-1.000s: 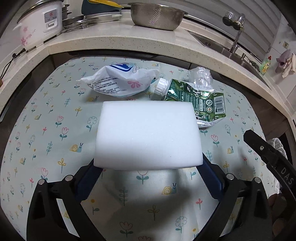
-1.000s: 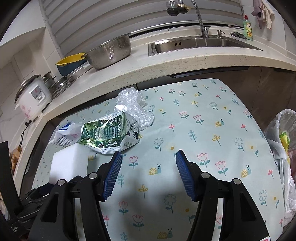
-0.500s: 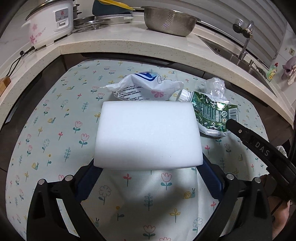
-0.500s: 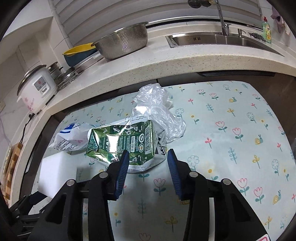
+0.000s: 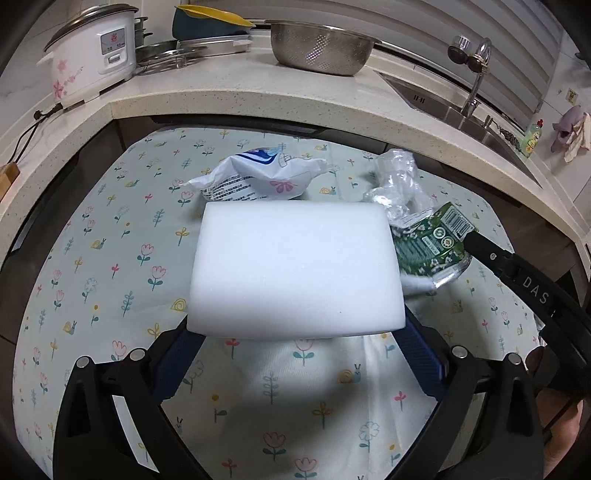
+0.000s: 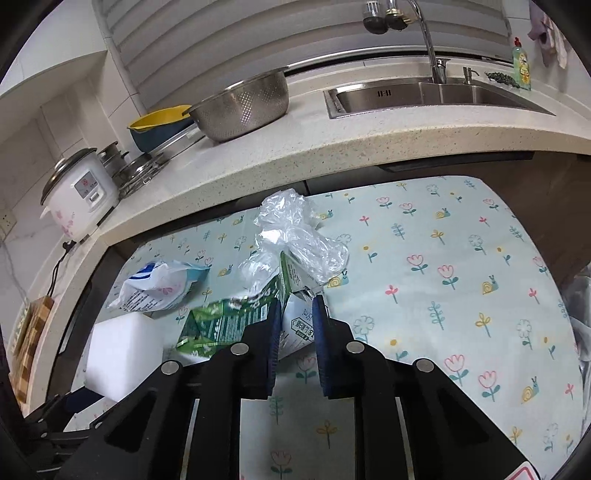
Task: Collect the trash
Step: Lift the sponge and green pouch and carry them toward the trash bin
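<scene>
Now, through the left wrist camera, your left gripper (image 5: pixel 295 332) has its fingers spread wide, pinching the white foam block (image 5: pixel 295 269) above the floral desk (image 5: pixel 92 258); keep it steady.

Through the right wrist camera, your right gripper (image 6: pixel 295 332) has just been closing and pinches the flattened green carton (image 6: pixel 255 314). Lift gently: the clear plastic wrap (image 6: pixel 295 232) drapes over it, and the white snack bag (image 6: pixel 159 288) lies just beside.

Ahead of my claw a speckled stone counter (image 6: pixel 332 147) curves round the flowered tablecloth (image 6: pixel 461 295). Beyond it, right, sits a steel sink (image 6: pixel 424 96) with tap (image 6: pixel 424 33); slatted blinds (image 6: pixel 258 40) cover the window above.
</scene>
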Action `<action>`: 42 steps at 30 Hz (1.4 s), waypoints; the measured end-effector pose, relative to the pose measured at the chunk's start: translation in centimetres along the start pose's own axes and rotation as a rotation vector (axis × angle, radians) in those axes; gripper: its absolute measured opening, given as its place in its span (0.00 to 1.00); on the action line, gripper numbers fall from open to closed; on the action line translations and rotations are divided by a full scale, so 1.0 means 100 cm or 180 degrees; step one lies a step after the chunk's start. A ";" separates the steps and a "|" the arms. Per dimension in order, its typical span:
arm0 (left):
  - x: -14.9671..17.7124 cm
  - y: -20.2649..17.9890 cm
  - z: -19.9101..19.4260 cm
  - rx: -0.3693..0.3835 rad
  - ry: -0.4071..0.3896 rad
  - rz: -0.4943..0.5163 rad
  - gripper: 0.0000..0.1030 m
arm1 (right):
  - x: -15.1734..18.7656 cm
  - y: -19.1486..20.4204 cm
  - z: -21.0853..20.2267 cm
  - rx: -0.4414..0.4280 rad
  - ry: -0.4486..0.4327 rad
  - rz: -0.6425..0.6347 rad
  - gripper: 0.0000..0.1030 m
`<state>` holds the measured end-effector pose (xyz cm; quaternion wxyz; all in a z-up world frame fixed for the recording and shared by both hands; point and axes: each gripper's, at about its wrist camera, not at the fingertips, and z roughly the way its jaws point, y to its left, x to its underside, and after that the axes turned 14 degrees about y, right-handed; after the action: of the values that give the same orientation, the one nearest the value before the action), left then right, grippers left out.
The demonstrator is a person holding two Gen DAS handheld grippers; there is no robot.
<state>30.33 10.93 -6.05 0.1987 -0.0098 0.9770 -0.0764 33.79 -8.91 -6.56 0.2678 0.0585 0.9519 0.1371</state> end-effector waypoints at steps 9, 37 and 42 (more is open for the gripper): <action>0.019 -0.040 -0.021 0.0107 -0.0045 0.0215 0.91 | 0.024 -0.031 -0.028 0.0021 0.0128 0.0105 0.03; 0.004 -0.036 -0.002 0.0052 0.0003 0.0205 0.91 | 0.000 -0.032 0.004 -0.0023 0.0101 0.0025 0.25; 0.009 -0.064 -0.017 0.0127 -0.0052 0.0347 0.91 | 0.003 -0.057 -0.027 0.0064 0.0003 0.0171 0.14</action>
<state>28.76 4.76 -3.90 0.2108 0.0467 0.9727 -0.0849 31.92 -14.91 -6.20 0.2629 0.0866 0.9514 0.1347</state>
